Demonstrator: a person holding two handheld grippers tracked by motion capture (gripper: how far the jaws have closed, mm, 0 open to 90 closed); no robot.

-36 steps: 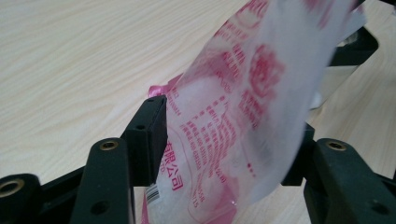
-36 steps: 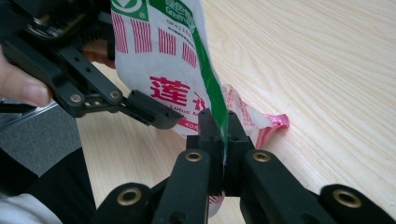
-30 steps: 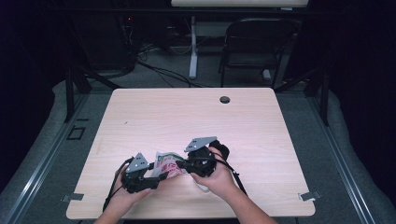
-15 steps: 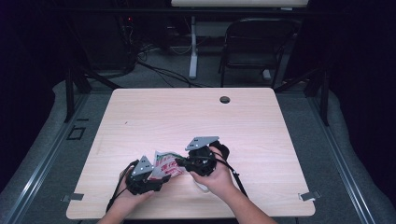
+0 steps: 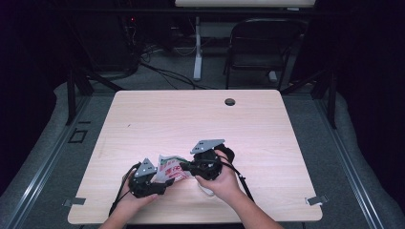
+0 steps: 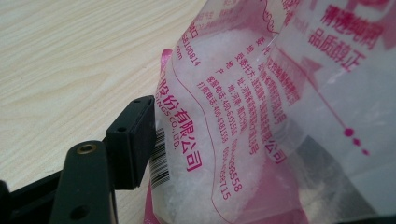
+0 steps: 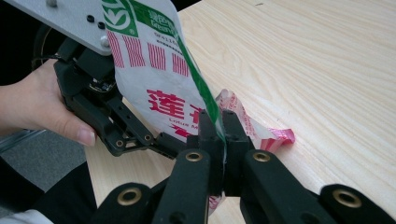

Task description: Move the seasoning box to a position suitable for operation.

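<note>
Plastic, printed in red and green on white, is what your right tongs (image 7: 223, 135) are clamped on: a thin edge of the crinkled plastic pouch (image 5: 169, 168) is pinched flat between the two black jaws, which stand pressed together in the right gripper view. The pouch rises from that pinch, its printed face leaning toward your left tongs (image 5: 160, 183), and its pink sealed corner lies on the light wooden tabletop (image 5: 200, 119) just beyond the right tongs' tips.

Your left tongs have just been opening, with the pouch between them. In the left gripper view one black pad (image 6: 133, 140) sits at the barcode edge of the clear, pink-lettered film, over the white grains inside; the other jaw is hidden behind the pouch, so you cannot tell from here whether any pressure remains, though the jaws stand wide.

From above, the two tongs sit close together near your edge of the tabletop, the pouch bridging the gap between them, your left hand (image 5: 136, 202) and right hand (image 5: 222, 183) wrapped around their bodies.
</note>
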